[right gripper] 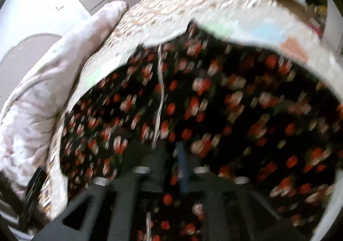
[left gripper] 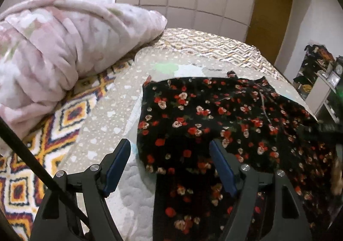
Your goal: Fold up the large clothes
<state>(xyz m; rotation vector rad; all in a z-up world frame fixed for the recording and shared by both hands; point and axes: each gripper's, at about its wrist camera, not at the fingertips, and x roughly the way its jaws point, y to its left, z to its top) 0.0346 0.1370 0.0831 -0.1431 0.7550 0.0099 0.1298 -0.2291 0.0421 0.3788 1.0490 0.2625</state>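
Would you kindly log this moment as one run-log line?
stage: folding | garment: floral dress spread on bed | left claw: open over near-left edge | right claw: blurred, state unclear

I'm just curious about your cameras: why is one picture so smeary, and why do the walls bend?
Right wrist view: heavy motion blur smears the floral garment and the right hand-held gripper. Left wrist view: fairly sharp, the left hand-held gripper crisp, jaws apart; the pink blanket is soft. Both: fisheye lenses curve straight lines, corners dark.
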